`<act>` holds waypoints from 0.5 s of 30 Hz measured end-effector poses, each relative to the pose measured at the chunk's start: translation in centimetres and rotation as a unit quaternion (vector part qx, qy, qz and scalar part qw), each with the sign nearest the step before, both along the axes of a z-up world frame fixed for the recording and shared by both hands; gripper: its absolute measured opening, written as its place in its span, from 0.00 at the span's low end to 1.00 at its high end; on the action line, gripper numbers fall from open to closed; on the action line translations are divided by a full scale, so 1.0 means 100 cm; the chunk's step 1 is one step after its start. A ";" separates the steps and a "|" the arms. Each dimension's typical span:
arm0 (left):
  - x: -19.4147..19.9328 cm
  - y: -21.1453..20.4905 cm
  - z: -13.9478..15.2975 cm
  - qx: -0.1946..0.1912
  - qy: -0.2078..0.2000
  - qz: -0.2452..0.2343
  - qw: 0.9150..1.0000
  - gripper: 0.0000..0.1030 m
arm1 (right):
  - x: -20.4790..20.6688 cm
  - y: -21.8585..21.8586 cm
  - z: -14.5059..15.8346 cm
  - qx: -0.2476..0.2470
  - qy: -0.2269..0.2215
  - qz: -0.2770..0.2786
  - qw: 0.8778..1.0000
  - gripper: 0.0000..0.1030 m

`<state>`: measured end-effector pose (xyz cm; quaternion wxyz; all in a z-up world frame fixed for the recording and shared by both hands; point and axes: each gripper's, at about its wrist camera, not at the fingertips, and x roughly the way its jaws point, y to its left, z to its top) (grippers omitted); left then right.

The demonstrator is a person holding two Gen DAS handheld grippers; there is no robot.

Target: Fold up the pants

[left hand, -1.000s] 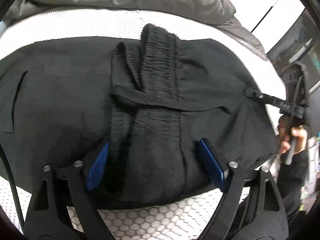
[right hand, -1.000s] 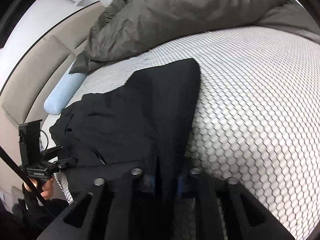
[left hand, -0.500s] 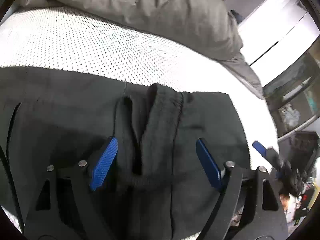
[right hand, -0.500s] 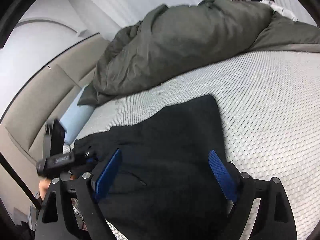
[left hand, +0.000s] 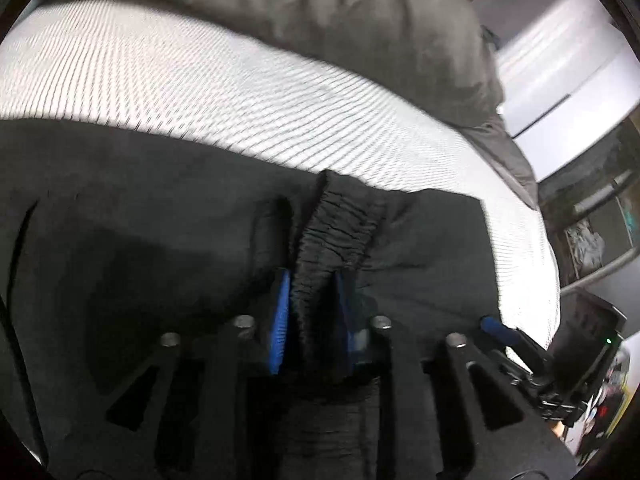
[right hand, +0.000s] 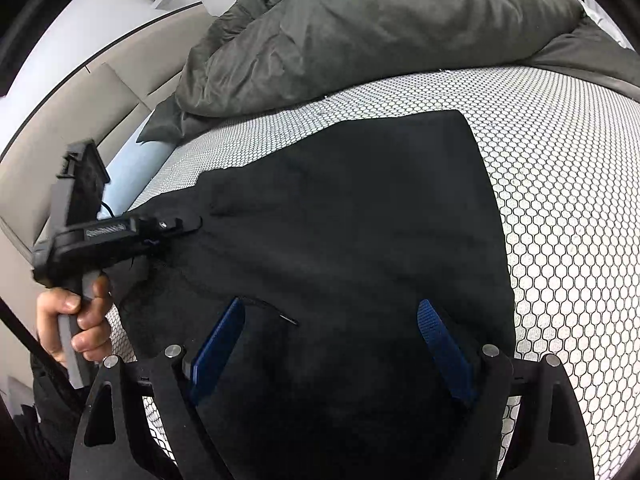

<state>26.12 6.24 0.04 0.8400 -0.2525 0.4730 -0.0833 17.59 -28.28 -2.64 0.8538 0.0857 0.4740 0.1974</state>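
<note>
Black pants (right hand: 360, 208) lie spread on the bed, also filling the lower left wrist view (left hand: 120, 240). Their gathered elastic waistband (left hand: 336, 232) stands bunched up in a ridge. My left gripper (left hand: 311, 280) is closing on that ridge, and its blue pads press the fabric from both sides. From the right wrist view, the left gripper (right hand: 176, 226) sits at the pants' left edge, held by a hand (right hand: 76, 312). My right gripper (right hand: 332, 308) hovers open over the flat black cloth with nothing between its pads. One of its blue fingertips (left hand: 496, 326) shows at the pants' right edge.
A crumpled grey duvet (right hand: 380, 32) is piled at the back of the bed. White honeycomb mattress cover (right hand: 560, 200) surrounds the pants. A light-blue pillow (right hand: 136, 168) lies by the beige headboard (right hand: 60, 120). Room furniture (left hand: 592, 220) stands beyond the bed's right edge.
The left gripper moved in over the waistband and its jaws narrowed onto the bunched fabric. The right gripper let go of the cloth, opened wide and drew back.
</note>
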 end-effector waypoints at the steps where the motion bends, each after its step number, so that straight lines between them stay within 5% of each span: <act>1: -0.003 0.002 -0.003 -0.003 0.000 0.001 1.000 0.30 | -0.001 -0.002 0.000 0.000 0.000 -0.001 1.000 0.87; 4: -0.009 0.008 0.001 0.016 0.009 0.018 1.000 0.52 | -0.002 -0.007 0.005 0.005 -0.005 -0.009 1.000 0.87; 10: -0.012 0.018 0.025 0.015 -0.032 0.033 0.999 0.55 | 0.000 -0.052 0.034 0.030 -0.031 -0.051 0.998 0.87; 15: 0.021 0.005 0.023 0.001 -0.019 0.015 1.000 0.55 | 0.047 -0.090 0.028 0.076 0.004 -0.104 0.992 0.87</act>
